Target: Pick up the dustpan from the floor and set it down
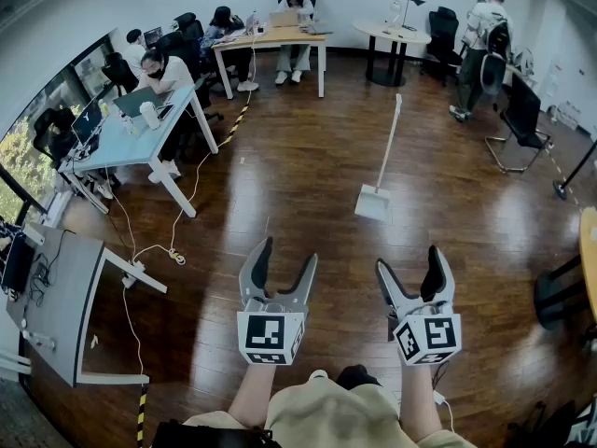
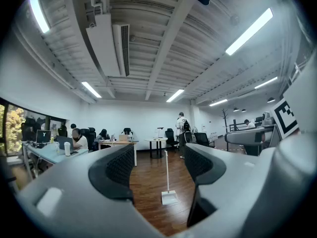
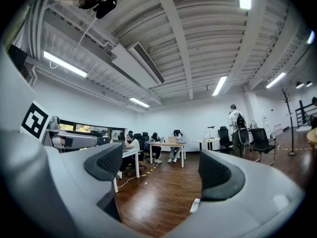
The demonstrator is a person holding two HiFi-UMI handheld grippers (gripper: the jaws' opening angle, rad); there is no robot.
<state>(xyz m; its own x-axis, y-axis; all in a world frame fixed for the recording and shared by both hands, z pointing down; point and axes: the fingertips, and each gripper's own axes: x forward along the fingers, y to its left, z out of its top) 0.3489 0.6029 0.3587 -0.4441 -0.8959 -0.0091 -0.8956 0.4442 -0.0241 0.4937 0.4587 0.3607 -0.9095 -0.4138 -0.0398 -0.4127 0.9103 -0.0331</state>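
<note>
A white dustpan (image 1: 375, 203) with a tall upright handle (image 1: 390, 144) stands on the wooden floor, well ahead of both grippers. In the left gripper view the dustpan (image 2: 169, 197) shows between the jaws, far off. Only a corner of the dustpan (image 3: 194, 205) peeks past the right jaw in the right gripper view. My left gripper (image 1: 283, 261) is held level and open, with nothing in it. My right gripper (image 1: 412, 271) is also level, open wide and empty.
A light blue desk (image 1: 121, 140) with seated people lies at the left, a grey table (image 1: 58, 301) at the near left. A wooden desk (image 1: 272, 37) and a round table (image 1: 392, 34) stand at the back. A person (image 1: 479, 52) stands at the back right beside a chair (image 1: 519, 119). Cables (image 1: 177, 222) trail across the floor.
</note>
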